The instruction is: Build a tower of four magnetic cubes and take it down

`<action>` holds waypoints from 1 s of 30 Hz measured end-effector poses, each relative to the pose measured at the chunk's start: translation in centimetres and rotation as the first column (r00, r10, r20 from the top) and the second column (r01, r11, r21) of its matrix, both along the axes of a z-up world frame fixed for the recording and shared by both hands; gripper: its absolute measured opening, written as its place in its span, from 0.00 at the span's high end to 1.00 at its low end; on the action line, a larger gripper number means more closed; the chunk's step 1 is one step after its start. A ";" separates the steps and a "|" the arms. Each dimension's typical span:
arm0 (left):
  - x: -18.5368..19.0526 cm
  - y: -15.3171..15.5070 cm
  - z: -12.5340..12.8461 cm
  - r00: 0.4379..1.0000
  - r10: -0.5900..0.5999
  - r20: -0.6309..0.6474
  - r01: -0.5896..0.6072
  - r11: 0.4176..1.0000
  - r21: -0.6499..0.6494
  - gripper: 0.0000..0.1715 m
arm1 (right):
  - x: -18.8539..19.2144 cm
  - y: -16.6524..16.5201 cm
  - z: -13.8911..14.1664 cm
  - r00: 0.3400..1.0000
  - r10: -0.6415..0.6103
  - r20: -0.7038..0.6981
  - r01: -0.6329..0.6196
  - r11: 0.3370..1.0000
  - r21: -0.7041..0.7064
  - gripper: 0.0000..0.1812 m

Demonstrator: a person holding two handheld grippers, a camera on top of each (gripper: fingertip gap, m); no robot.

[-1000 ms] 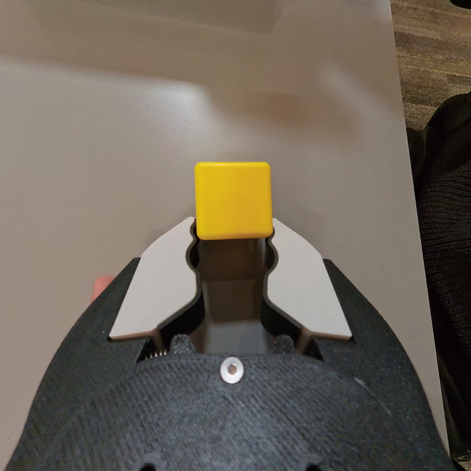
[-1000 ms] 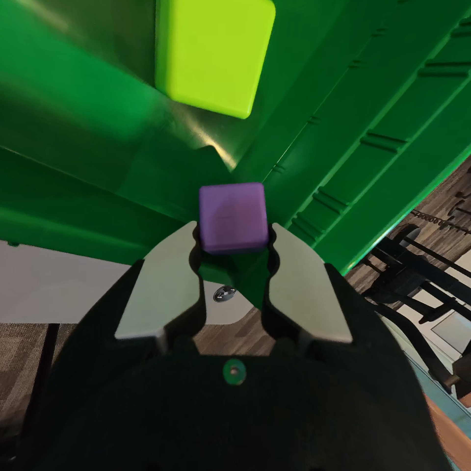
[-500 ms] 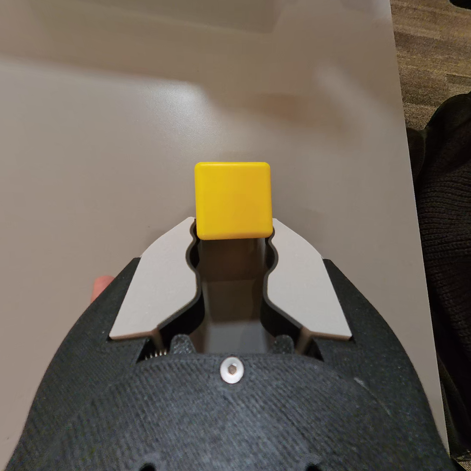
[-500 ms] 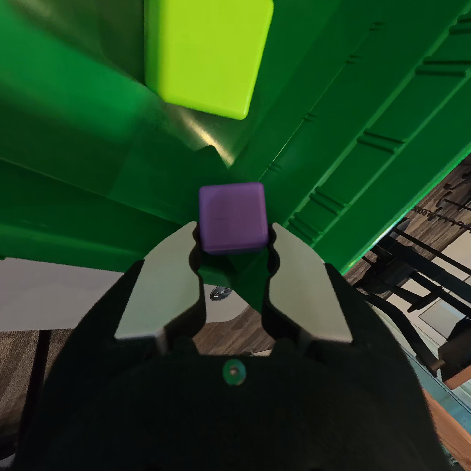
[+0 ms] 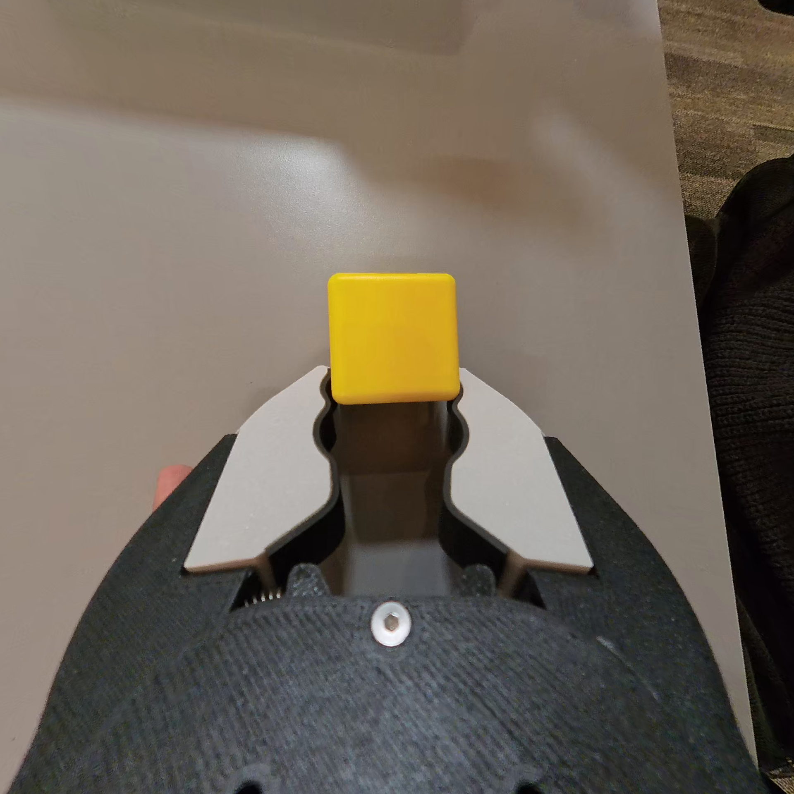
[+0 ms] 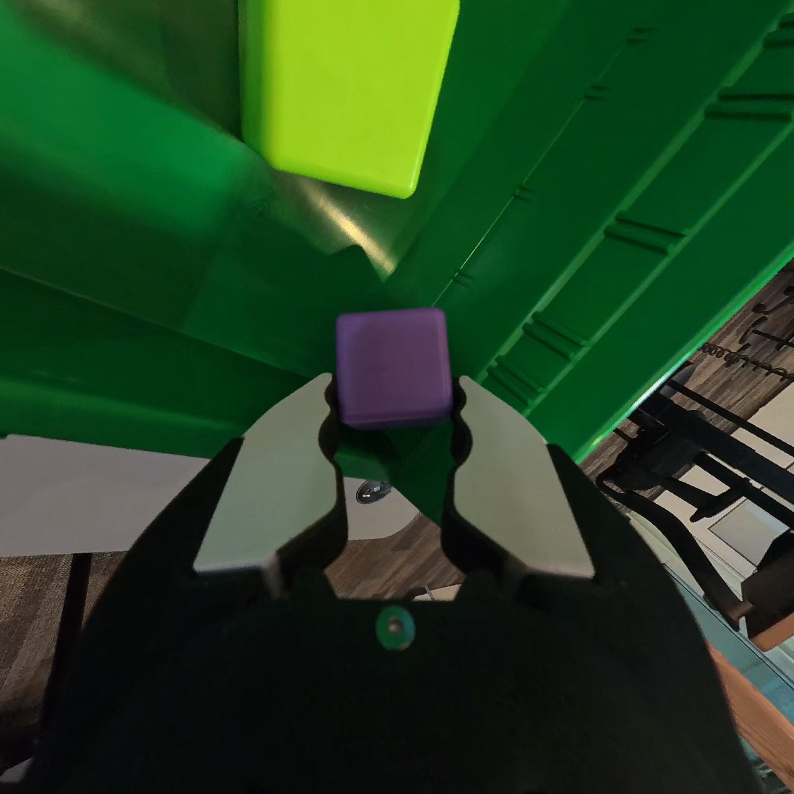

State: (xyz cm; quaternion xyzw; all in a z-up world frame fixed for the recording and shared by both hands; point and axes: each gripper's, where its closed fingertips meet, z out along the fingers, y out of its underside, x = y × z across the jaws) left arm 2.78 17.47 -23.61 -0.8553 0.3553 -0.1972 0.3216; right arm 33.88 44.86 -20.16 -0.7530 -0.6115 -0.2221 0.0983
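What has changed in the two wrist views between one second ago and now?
In the right wrist view, the lime-green block inside the green bin has slid left and slightly down in the picture, so the right gripper has shifted relative to the bin. It stays shut on the purple cube. The left gripper has not moved and keeps the yellow cube clamped over the grey table.

In the right wrist view the lime block (image 6: 343, 90) now sits larger and lower in the picture than a second ago, and nearer the purple cube (image 6: 393, 368). The green bin (image 6: 129, 258) fills more of the view, and the counter (image 6: 86, 485) edge and chairs (image 6: 687, 464) have slid downward
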 end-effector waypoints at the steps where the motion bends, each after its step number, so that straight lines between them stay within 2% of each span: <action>1: 0.0 0.0 0.0 1.000 0.000 0.000 0.000 1.000 0.000 0.70 | 0.0 0.0 0.0 1.000 0.000 0.000 0.000 1.000 0.001 0.72; 5: 0.0 0.0 0.0 1.000 0.000 0.000 0.000 1.000 0.000 0.71 | 0.0 0.1 -0.1 1.000 0.004 0.002 -0.004 1.000 -0.002 0.72; 9: 0.0 0.0 0.0 1.000 0.001 -0.002 -0.001 1.000 0.001 0.71 | 0.2 -0.2 -0.4 0.999 -0.032 0.021 0.033 0.997 -0.075 0.72; 16: 0.0 0.1 0.0 1.000 0.006 -0.005 -0.006 1.000 0.004 0.71 | 0.9 -0.7 -0.6 0.980 -0.091 0.176 0.133 0.960 -0.245 0.72; 19: 0.0 0.1 0.0 1.000 0.006 -0.002 -0.006 1.000 0.000 0.70 | 1.0 -0.5 -0.6 0.967 -0.075 0.242 0.144 0.948 -0.283 0.72; 30: 0.0 0.1 0.0 1.000 0.006 -0.001 -0.006 1.000 0.000 0.71 | 0.4 0.6 -1.3 0.963 -0.015 0.270 0.088 0.962 -0.260 0.72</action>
